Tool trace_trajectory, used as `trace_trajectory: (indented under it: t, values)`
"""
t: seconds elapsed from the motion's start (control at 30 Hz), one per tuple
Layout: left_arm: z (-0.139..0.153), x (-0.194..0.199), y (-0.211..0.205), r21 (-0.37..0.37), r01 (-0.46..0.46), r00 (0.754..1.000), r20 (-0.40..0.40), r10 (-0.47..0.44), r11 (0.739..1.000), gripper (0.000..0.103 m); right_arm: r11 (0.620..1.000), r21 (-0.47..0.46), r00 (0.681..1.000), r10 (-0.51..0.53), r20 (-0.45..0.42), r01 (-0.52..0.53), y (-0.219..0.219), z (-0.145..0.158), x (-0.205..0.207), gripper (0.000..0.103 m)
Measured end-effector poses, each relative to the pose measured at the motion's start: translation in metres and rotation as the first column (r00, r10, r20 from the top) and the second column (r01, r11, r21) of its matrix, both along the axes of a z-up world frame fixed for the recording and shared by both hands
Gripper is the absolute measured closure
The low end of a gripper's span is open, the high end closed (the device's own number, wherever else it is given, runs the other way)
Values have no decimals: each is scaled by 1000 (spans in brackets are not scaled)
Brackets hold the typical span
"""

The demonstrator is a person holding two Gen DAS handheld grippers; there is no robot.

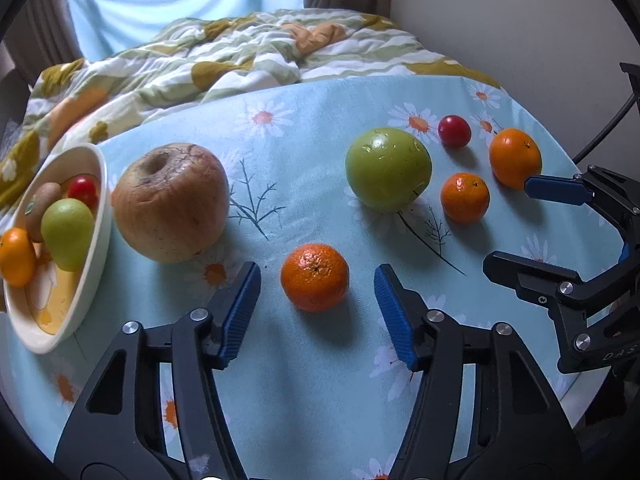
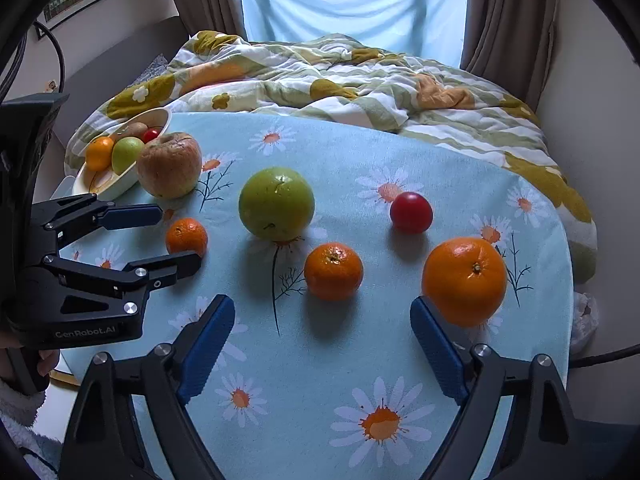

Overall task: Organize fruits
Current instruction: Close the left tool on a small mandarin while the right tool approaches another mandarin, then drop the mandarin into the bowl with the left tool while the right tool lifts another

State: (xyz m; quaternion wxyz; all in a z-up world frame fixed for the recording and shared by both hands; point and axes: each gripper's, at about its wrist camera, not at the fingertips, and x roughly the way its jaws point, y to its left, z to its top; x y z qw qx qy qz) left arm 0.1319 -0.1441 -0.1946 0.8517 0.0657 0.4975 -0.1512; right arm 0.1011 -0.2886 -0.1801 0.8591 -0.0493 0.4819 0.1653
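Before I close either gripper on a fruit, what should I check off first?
1. Left gripper lined up on the small tangerine: ok, fruit between the open jaws, pads not touching.
2. Right gripper lined up on a fruit: not ok, the big orange sits outside its right finger.
3. Room in the bowl: ok.
4. Wrinkled apple clear of the left jaws: ok.
5. Grippers apart from each other: ok.

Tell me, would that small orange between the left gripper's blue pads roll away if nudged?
Probably. The small orange is round and sits loose on the flat tablecloth, so a one-sided push would likely roll it. Its dimpled peel looks grippy rather than slick, which should help the ribbed pads. The left gripper stands open around it, not touching.
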Motion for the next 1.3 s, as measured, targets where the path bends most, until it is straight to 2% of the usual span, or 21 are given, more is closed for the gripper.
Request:
trace_trajectory:
  t: [0.1, 0.13, 0.2, 0.67, 0.87, 0.9, 1.1, 1.3]
  values:
    - [-6, 3, -1, 2, 2, 1000, -16, -2, 1000, 59, 1000, 1, 1000, 2, -15, -2, -1, -5, 2, 20]
    - [-8, 4, -1, 1, 4, 1000, -25, -4, 1000, 60, 1000, 1, 1000, 5, -20, -5, -1, -6, 3, 23]
    - [-8, 4, 0, -2, -2, 1000, -23, 2, 1000, 60, 1000, -1, 999, 14, -32, -14, 0, -10, 5, 29]
    - [-8, -3, 8, 15, -40, 999, -19, 40, 999, 60, 998, -27, 999, 48, -21, -48, 6, -21, 24, 45]
    - [-8, -9, 14, 10, -74, 997, -16, 74, 997, 60, 997, -41, 998, 66, -15, -67, 11, -25, 31, 60]
    - [-8, -10, 15, 9, -79, 997, -15, 79, 997, 60, 997, -46, 998, 65, -15, -65, 11, -25, 31, 67]
    - [-3, -13, 19, -8, -113, 994, -6, 113, 994, 60, 996, -39, 997, 76, -9, -77, 10, -19, 29, 68]
    - [15, -19, 22, -32, -150, 988, 18, 151, 988, 60, 994, -39, 995, 102, 17, -102, 11, -1, 23, 68]
